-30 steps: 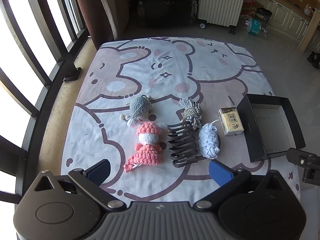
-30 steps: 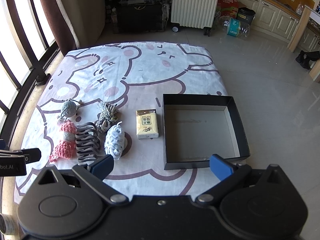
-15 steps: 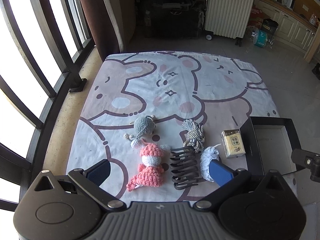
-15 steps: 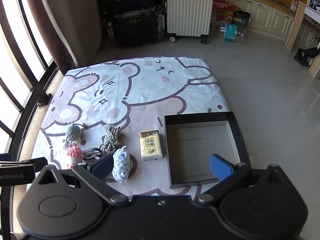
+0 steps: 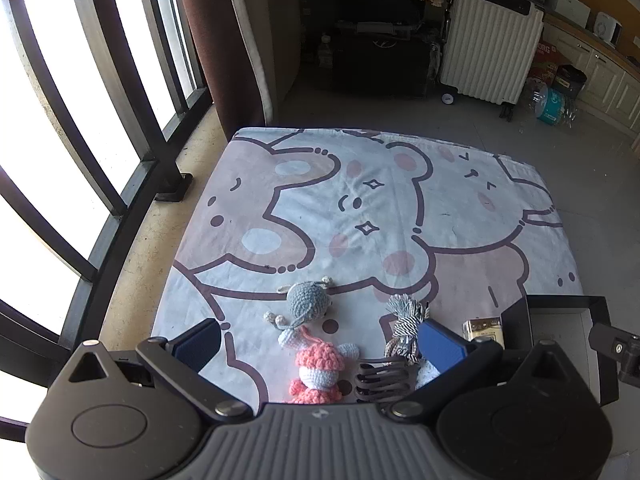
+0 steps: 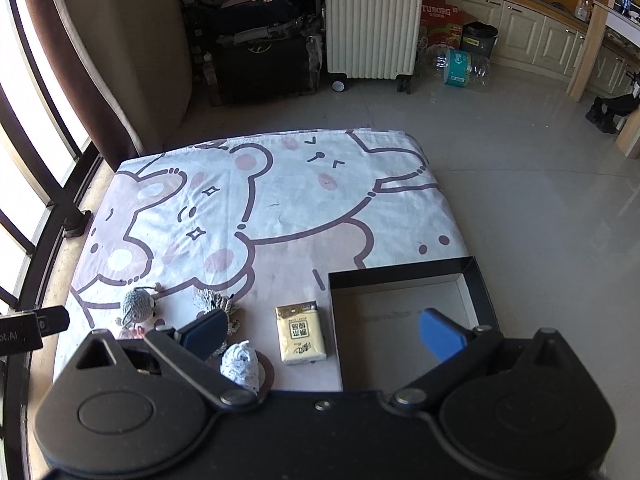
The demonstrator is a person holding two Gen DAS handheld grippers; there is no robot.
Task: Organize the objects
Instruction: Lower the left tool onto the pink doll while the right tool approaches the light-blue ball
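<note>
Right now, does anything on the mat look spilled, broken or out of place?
Nothing stands out. The toys, the tissue pack and the empty box lie on the mat, all intact. Both grippers, left and right, are open and hold nothing.

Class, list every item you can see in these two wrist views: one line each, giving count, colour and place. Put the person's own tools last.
Blanket: one, white with pink bear print, spread on the floor.
Box: one, black, open, empty, on the blanket's right edge.
Tissue pack: one, yellow, just left of the box.
Pale knitted toy: one, white-blue, left of the tissue pack.
Rope toy: one, grey-white striped, mid row.
Hair claw: one, black, near the rope toy.
Grey crochet toy: one, row's left end.
Pink crochet doll: one, pink-white, near the grey crochet toy.
Suitcase: one, cream, upright beyond the blanket.
Left gripper: black, blue fingers, open.
Right gripper: same, open.
</note>
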